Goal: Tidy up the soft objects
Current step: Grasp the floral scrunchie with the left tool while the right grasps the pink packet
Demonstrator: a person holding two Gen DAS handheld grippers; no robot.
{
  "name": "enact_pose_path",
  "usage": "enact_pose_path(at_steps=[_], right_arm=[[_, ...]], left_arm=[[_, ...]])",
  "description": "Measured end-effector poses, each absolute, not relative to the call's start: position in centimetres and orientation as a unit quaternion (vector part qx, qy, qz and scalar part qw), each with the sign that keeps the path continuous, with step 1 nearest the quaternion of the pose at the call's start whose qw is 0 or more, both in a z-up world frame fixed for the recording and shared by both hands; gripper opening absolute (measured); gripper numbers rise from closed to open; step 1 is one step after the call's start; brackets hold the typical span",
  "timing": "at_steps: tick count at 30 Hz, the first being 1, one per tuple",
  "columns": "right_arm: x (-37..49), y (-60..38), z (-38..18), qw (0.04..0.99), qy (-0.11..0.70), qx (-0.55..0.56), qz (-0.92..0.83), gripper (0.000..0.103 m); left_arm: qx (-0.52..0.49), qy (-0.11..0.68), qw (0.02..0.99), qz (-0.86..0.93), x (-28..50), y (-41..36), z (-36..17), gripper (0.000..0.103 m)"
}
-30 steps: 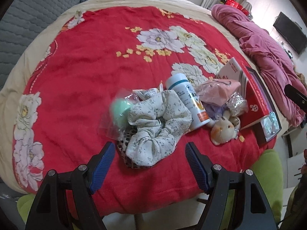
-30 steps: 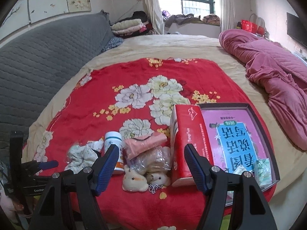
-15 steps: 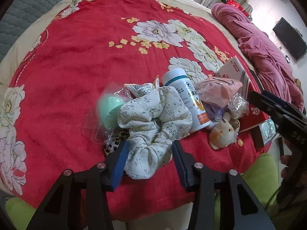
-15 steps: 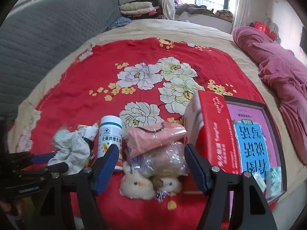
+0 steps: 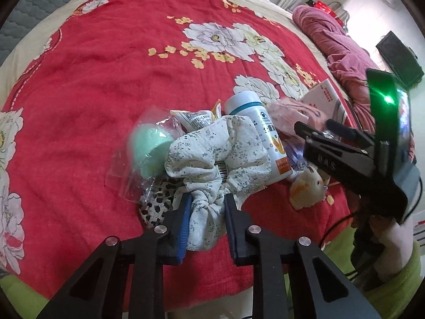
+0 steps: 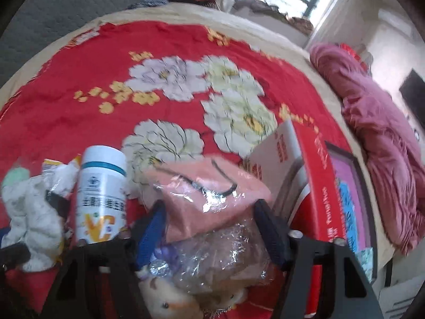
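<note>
My left gripper (image 5: 205,207) is shut on the near fold of a white floral scrunchie (image 5: 217,154) on the red flowered blanket (image 5: 106,66). A leopard-print scrunchie (image 5: 155,204) lies under it and a mint green ball in a clear bag (image 5: 148,151) is at its left. My right gripper (image 6: 209,215) is open, its fingers on either side of a pink cloth in a clear wrapper (image 6: 207,196), which rests on a crinkly bag (image 6: 217,260). A small plush toy (image 6: 170,303) lies below; it also shows in the left wrist view (image 5: 308,186).
A white vitamin bottle (image 6: 102,194) lies between the scrunchie and the pink cloth. A red box (image 6: 313,175) and a framed picture book (image 6: 348,196) stand at the right. A pink quilt (image 6: 377,133) is bunched at the far right. The bed's near edge is close.
My left gripper has closed on the floral scrunchie. My right gripper has moved forward and down so that its open fingers straddle the wrapped pink cloth.
</note>
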State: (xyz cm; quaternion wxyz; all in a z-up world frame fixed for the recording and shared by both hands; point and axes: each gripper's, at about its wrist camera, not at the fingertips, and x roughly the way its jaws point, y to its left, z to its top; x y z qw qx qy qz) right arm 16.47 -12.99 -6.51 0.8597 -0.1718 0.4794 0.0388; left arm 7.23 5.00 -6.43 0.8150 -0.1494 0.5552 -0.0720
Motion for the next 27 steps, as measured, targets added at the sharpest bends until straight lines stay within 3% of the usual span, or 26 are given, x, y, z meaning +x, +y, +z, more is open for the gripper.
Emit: enact_pose_path(at_steps=[4,7,16,27], right_arm=[[16.9,-14.3,-6.4,0.872,0.470,-0.129,0.038,0.030],[17.1,-15.3,-5.9,0.879,0.467,-0.089,0.048,0.023],[15.5,-16.7,-2.5,0.894,0.439,-0.033,0.087,0.020],[13.3,-17.5,1.7,0.908,0.402,-0.015,0.116,0.019]], left_arm=[[-0.155,0.554,0.814,-0.077,7.2,5.0,-6.6,0.022],[-0.159,0.550,0.816,-0.079,7.3,5.1,-6.5,0.022],[-0.164,0.543,0.819,-0.082,7.1,5.2,-5.9,0.014],[-0.163,0.514,0.837,-0.093,6.2,4.7,-2.8,0.014]])
